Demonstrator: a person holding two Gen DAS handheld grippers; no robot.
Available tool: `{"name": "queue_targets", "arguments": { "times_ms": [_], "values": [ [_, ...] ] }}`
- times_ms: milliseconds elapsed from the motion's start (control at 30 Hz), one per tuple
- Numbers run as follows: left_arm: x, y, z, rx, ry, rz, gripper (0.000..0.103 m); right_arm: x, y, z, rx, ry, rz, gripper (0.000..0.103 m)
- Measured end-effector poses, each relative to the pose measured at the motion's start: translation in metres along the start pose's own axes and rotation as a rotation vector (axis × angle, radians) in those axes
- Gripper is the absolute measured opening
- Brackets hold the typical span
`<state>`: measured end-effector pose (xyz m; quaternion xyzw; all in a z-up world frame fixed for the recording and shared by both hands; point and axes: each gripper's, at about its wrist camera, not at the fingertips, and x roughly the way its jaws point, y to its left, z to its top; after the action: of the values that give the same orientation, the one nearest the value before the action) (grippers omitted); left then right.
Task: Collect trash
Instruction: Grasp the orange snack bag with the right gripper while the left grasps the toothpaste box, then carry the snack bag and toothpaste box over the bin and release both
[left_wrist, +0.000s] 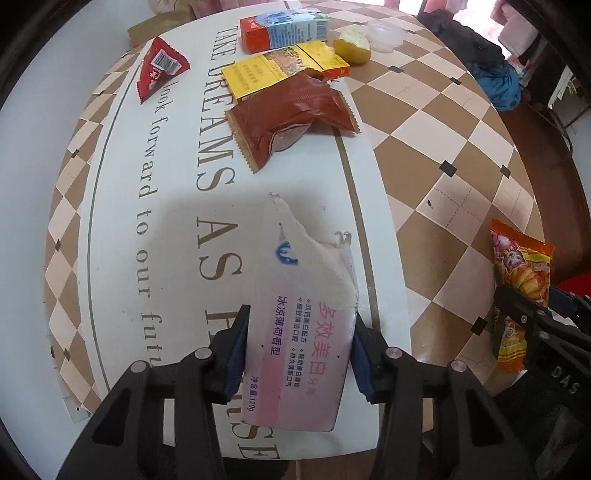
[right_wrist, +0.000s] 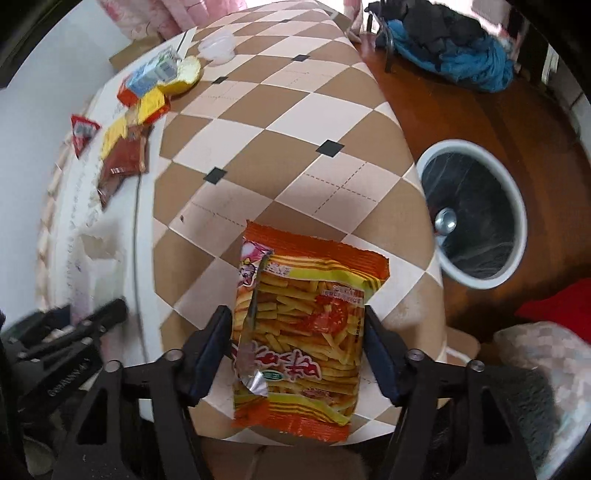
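My left gripper (left_wrist: 300, 345) is shut on a torn pink-and-white toothpaste box (left_wrist: 299, 332) and holds it above the table. My right gripper (right_wrist: 297, 349) is shut on an orange fries snack bag (right_wrist: 303, 332), which also shows in the left wrist view (left_wrist: 519, 273). More trash lies on the table: a brown wrapper (left_wrist: 291, 110), a yellow box (left_wrist: 284, 70), a red-and-blue carton (left_wrist: 284, 29), a red triangular packet (left_wrist: 159, 68) and a half-eaten bun (left_wrist: 352, 46). A white-rimmed trash bin (right_wrist: 476, 214) with a black liner stands on the floor right of the table.
The table has a brown-and-cream checkered cloth (right_wrist: 295, 147) with a white lettered panel (left_wrist: 166, 221). A clear plastic lid (left_wrist: 384, 35) lies at the far end. Blue and dark clothes (right_wrist: 461, 48) are piled beyond the bin. A red item (right_wrist: 561, 306) lies at right.
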<state>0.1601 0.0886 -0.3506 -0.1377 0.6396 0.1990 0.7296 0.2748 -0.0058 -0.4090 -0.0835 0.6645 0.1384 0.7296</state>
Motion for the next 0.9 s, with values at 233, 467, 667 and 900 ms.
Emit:
{"name": "queue_targets", "arguments": {
  "times_ms": [233, 467, 667, 900],
  "values": [
    [-0.021, -0.006, -0.001, -0.039, -0.015, 0.009, 0.044, -0.003, 0.001, -0.006, -0.028, -0.044, -0.082, 0.043],
    [-0.076, -0.014, 0.003, -0.057, -0.103, 0.004, 0.044, -0.024, -0.015, -0.007, 0.019, -0.087, -0.003, 0.039],
    [-0.131, -0.024, 0.008, -0.027, -0.225, -0.021, 0.044, -0.069, -0.031, -0.002, 0.066, -0.167, 0.105, 0.039],
    [-0.184, -0.063, 0.038, 0.038, -0.371, -0.089, 0.044, -0.146, -0.075, 0.011, 0.108, -0.299, 0.171, 0.039]
  ]
}}
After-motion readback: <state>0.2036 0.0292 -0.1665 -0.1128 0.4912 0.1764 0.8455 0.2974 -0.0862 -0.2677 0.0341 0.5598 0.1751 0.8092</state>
